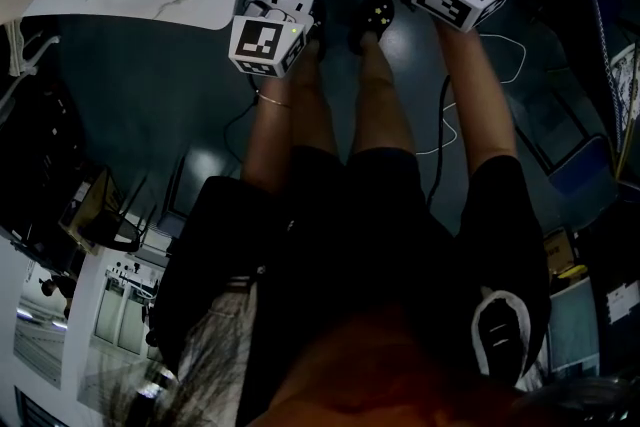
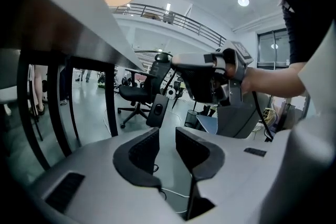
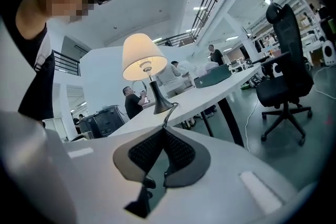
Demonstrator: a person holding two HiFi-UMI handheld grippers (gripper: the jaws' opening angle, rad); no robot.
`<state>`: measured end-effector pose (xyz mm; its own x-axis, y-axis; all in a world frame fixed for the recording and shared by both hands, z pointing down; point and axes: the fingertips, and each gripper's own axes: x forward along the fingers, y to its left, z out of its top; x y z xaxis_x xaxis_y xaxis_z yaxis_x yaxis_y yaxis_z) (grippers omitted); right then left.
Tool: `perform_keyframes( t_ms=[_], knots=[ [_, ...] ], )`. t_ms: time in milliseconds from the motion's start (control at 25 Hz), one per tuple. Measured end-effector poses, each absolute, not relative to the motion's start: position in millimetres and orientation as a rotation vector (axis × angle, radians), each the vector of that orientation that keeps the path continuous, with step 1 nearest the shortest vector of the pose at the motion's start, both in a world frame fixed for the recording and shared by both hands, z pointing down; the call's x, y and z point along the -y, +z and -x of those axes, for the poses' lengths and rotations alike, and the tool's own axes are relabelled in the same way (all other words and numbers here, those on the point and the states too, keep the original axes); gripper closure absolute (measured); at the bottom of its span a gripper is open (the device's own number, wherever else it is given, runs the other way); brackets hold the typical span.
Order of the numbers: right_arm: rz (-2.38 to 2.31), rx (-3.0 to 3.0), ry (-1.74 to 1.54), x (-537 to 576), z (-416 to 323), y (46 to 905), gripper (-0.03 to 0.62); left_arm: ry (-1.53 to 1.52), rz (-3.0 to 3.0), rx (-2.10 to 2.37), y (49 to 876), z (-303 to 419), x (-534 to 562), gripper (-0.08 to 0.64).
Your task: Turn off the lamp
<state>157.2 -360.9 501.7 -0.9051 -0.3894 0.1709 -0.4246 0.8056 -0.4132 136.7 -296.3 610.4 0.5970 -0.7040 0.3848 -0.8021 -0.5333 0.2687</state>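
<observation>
My right gripper [image 3: 163, 130]: clenched on thin grey cord [image 3: 169, 113] just below the lit cream-shaded table lamp [image 3: 143, 55] | my left gripper [image 2: 167, 134]: released

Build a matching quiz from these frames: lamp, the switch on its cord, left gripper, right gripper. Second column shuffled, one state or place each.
Column 1
1. lamp
2. inline switch
3. left gripper
4. right gripper

Column 2
A. jaws apart, nothing between them
B. lit, standing on the white table
C. jaws shut on the lamp cord
D. hanging on that cord, clear of the floor

Pairs: 1-B, 2-D, 3-A, 4-C
</observation>
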Motion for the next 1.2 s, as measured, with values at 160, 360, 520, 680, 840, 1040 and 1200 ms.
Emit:
perform_keyframes(
  t_ms=[160,360,520,680,840,1040,1200],
  knots=[
    [-0.639,2.927,0.737,357.6,-155.8,498.7,0.58,0.344,-2.398,1.206,623.1,-134.0,299.2,0.476],
    [-0.611,2.95,0.788,355.8,-156.0,493.0,0.58,0.384,-2.393,1.233,632.9,-128.0,304.1,0.476],
    [-0.585,2.956,0.796,356.7,-157.3,487.5,0.58,0.366,-2.381,1.247,632.7,-128.9,309.1,0.476],
    [-0.568,2.949,0.812,356.9,-158.4,486.7,0.58,0.372,-2.359,1.264,635.0,-130.0,312.6,0.476],
    [-0.563,2.94,0.811,356.6,-159.1,488.7,0.58,0.361,-2.312,1.305,637.9,-124.0,316.1,0.476],
    [-0.559,2.943,0.834,356.1,-158.3,490.0,0.58,0.368,-2.356,1.289,631.5,-129.0,317.9,0.479],
    [-0.61,2.937,0.829,361.2,-164.2,495.3,0.58,0.431,-2.409,1.272,629.2,-134.1,312.8,0.544]
  ],
)
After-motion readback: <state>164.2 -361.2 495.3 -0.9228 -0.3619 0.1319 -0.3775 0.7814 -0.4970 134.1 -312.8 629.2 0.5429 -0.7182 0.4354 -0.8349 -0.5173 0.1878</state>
